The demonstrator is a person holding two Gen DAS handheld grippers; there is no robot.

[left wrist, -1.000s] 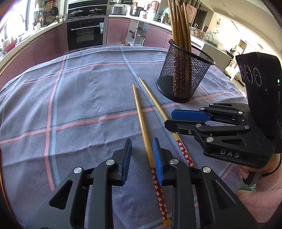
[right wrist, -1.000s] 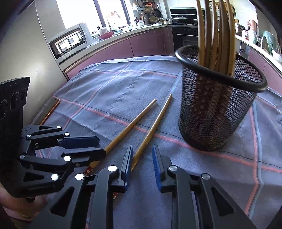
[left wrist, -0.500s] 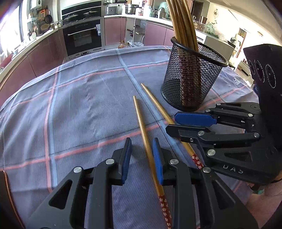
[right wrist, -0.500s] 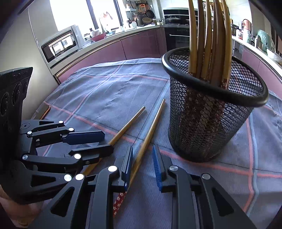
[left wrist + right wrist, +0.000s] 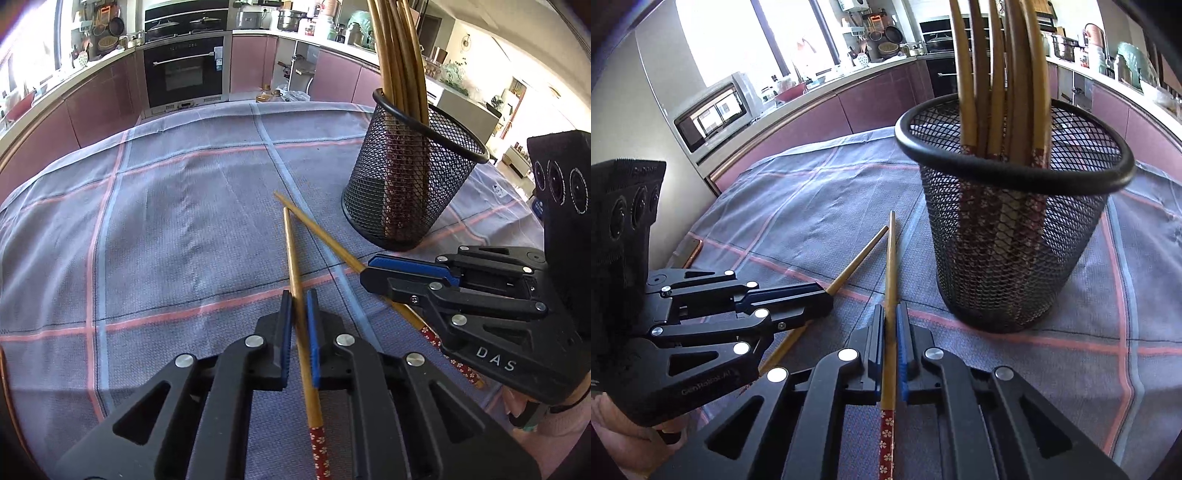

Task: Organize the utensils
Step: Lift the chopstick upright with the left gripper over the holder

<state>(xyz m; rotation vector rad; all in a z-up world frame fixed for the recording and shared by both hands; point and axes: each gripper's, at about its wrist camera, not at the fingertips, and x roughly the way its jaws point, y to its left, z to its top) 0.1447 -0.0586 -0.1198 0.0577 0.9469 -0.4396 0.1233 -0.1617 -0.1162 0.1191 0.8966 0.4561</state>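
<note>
Two bamboo chopsticks with red flowered ends lie on the checked tablecloth (image 5: 166, 236), their tips nearly meeting. My left gripper (image 5: 298, 299) is shut on the left chopstick (image 5: 291, 251), its jaws closing down with both blue pads on the shaft. My right gripper (image 5: 890, 312) is likewise closing on the right chopstick (image 5: 892, 258), pads pressed to it. Each view shows the other tool: the right gripper (image 5: 369, 269) over its chopstick (image 5: 317, 230), the left gripper (image 5: 825, 295) on its chopstick (image 5: 857, 258). The black mesh cup (image 5: 406, 192) (image 5: 1008, 258) stands just beyond, holding several chopsticks upright.
The tablecloth (image 5: 812, 192) reaches the table's edge on the far side. Kitchen cabinets, a built-in oven (image 5: 184, 70) and a microwave (image 5: 709, 114) stand around the table. A person's hand (image 5: 617, 439) holds the left tool; a pink sleeve (image 5: 554, 424) shows at the lower right.
Both grippers went from open around the chopsticks to shut on them. Both views have drawn closer to the mesh cup.
</note>
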